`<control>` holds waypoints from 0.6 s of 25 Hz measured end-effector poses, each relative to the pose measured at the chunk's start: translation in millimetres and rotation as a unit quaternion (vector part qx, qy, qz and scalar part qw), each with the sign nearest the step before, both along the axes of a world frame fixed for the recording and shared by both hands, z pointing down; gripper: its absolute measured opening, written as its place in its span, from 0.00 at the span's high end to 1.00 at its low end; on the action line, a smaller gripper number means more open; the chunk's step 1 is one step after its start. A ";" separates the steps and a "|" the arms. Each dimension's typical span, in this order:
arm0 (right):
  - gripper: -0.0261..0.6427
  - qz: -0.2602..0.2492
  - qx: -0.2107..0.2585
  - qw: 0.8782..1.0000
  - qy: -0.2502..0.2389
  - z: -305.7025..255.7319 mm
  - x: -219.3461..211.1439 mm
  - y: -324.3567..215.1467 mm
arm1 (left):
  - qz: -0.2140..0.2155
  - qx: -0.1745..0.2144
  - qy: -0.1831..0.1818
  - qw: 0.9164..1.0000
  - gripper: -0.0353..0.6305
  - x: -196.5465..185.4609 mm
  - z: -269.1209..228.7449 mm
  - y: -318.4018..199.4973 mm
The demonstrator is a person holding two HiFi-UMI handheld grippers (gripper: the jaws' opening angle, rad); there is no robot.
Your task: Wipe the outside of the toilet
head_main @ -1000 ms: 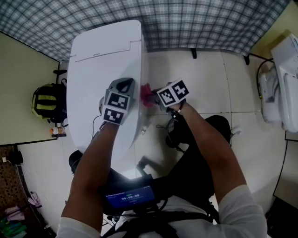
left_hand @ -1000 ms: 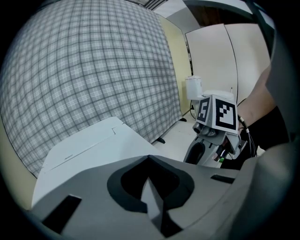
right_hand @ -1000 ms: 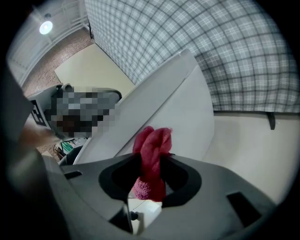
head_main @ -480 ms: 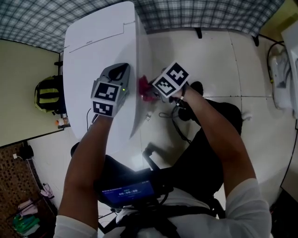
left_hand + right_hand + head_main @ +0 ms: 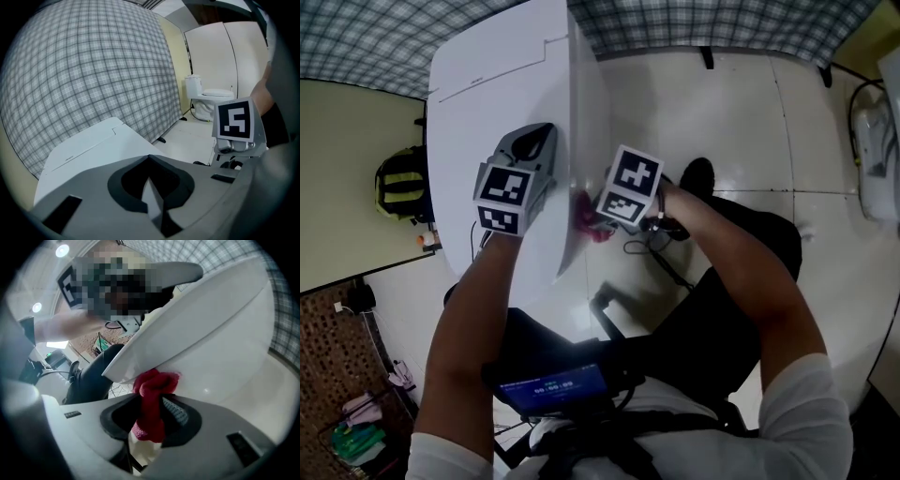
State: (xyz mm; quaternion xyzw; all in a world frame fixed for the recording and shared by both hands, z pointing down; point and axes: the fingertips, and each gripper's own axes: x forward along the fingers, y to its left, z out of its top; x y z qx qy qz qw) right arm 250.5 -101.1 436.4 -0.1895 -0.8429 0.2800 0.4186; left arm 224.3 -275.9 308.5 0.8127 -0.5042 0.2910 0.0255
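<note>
A white toilet point(image 5: 502, 103) with its lid down fills the upper left of the head view. My left gripper point(image 5: 546, 141) rests on the lid near its right edge, jaws shut with nothing between them; the lid point(image 5: 89, 150) stretches ahead of it in the left gripper view. My right gripper point(image 5: 592, 223) is beside the toilet's right flank, shut on a red cloth point(image 5: 586, 217). In the right gripper view the red cloth point(image 5: 152, 397) is bunched between the jaws and pressed against the white bowl side point(image 5: 220, 348) just under the seat rim.
A plaid curtain point(image 5: 694, 23) hangs behind the toilet. A second white toilet point(image 5: 208, 101) stands far across the tiled floor point(image 5: 741, 112). A yellow and black bag point(image 5: 398, 183) sits left of the toilet. Cables point(image 5: 652, 246) lie on the floor by my legs.
My right gripper has drawn the red cloth along the toilet's right side toward the front, rolling as it went. The left gripper has stayed on the lid.
</note>
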 end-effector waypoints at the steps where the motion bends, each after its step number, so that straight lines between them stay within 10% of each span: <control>1: 0.76 -0.009 -0.002 1.000 0.002 1.6 0.3 5.3 | 0.000 0.000 0.000 1.000 0.97 0.4 0.0 -0.1; 15: 0.76 -0.118 0.003 0.993 -0.008 9.0 -4.7 58.8 | -0.002 0.000 -0.003 1.000 0.97 -0.4 -0.7 0.3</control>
